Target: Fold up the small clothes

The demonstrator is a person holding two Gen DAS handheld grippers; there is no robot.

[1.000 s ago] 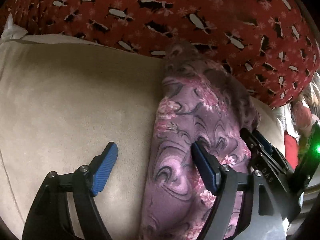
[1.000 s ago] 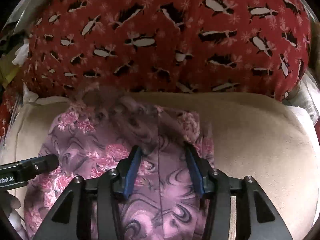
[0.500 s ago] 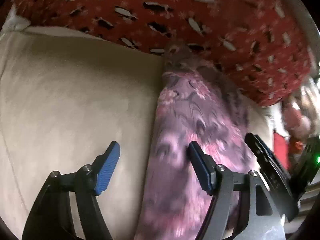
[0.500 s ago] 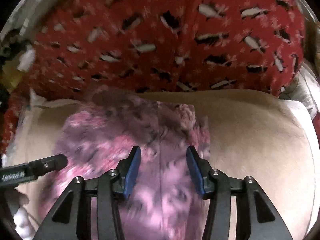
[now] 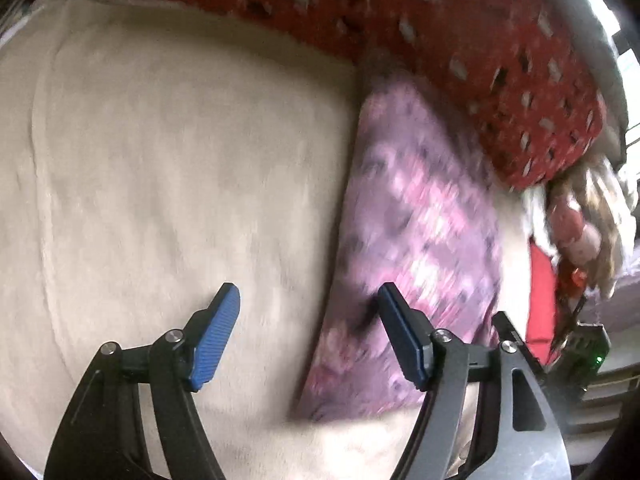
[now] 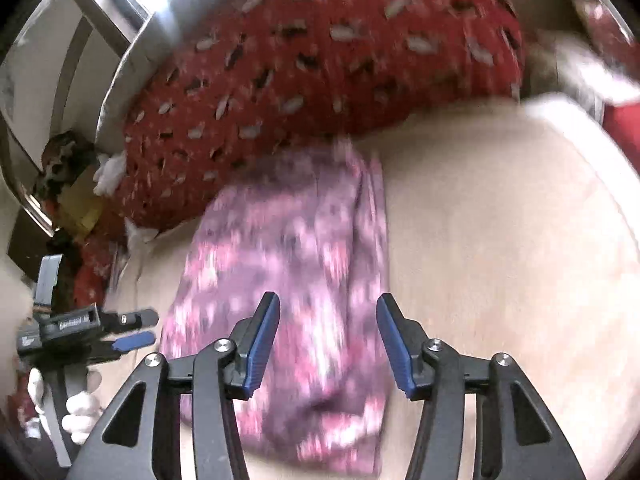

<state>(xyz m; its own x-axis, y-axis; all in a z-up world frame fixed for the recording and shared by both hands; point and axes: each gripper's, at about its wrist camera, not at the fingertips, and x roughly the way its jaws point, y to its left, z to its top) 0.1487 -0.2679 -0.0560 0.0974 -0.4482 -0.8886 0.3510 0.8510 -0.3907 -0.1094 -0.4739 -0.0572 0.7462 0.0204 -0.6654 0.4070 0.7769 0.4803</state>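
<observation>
Your left gripper [image 5: 308, 332] had its blue-padded jaws wide apart and empty, and your right gripper [image 6: 326, 340] was likewise spread with nothing between its pads. The purple garment with pink floral print [image 6: 288, 272], already doubled into a long narrow strip, lay flat on the beige plush cushion [image 5: 168, 168], its far end tucked against the red pillow with white and black marks [image 6: 320, 52] at the cushion's back edge and its near end towards you. Its long axis ran away from both grippers, roughly along the way the fingers pointed. In the right wrist view the strip sat directly ahead of and beneath the right jaws, so your right hand looked the nearer; from the left gripper the cloth lay off to the right, its left edge just inside the right finger and bare cushion under the rest. I judge the next fold would bring the near end [image 6: 332, 456] up towards the pillow end. The pillow crowded the far end (it could snag a lifted edge), and clutter sat off the cushion's right edge [image 5: 576, 236]. Both views were blurred, so I could not tell whether either finger touched the cloth.
</observation>
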